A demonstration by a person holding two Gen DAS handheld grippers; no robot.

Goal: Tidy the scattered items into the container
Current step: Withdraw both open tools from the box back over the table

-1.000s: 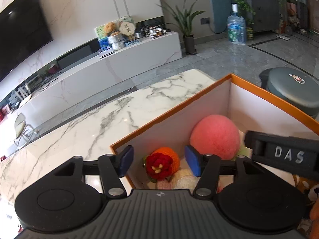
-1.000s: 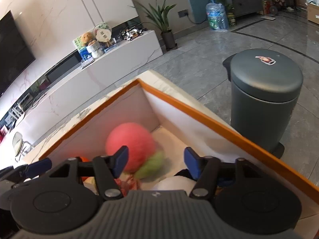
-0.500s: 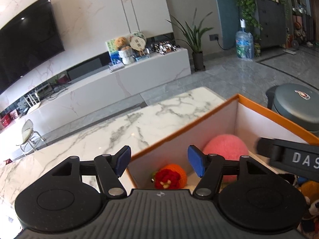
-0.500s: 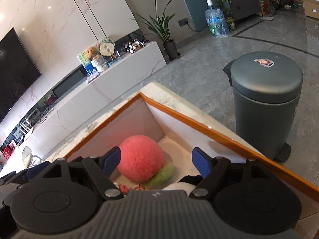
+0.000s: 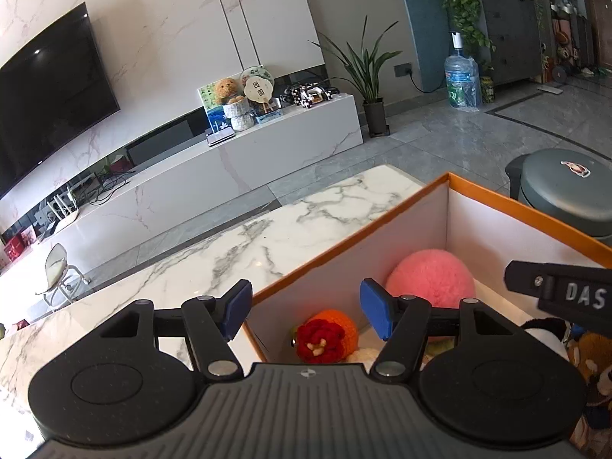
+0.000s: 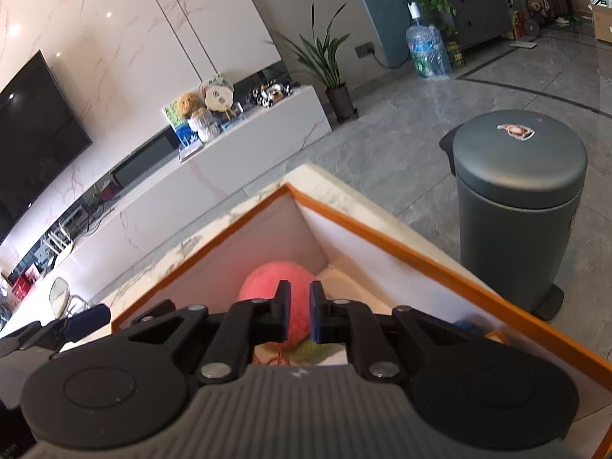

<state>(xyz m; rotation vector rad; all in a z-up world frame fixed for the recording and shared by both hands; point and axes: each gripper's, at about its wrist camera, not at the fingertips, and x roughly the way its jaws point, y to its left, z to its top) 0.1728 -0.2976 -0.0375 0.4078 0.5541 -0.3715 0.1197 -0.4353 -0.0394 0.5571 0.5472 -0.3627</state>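
Left wrist view: our left gripper (image 5: 306, 313) is spread wide with nothing in it, hovering over the near corner of the orange-rimmed box (image 5: 382, 229) on the marble worktop (image 5: 229, 252). Inside we've got a pink plush ball (image 5: 430, 277) and an orange crochet toy (image 5: 331, 334). Right gripper (image 6: 297, 315) is nearly pinched together above the box (image 6: 382, 235); looks empty, though the ball (image 6: 264, 281) sits right behind it. Grey bin (image 6: 520, 191) stands beside the worktop.
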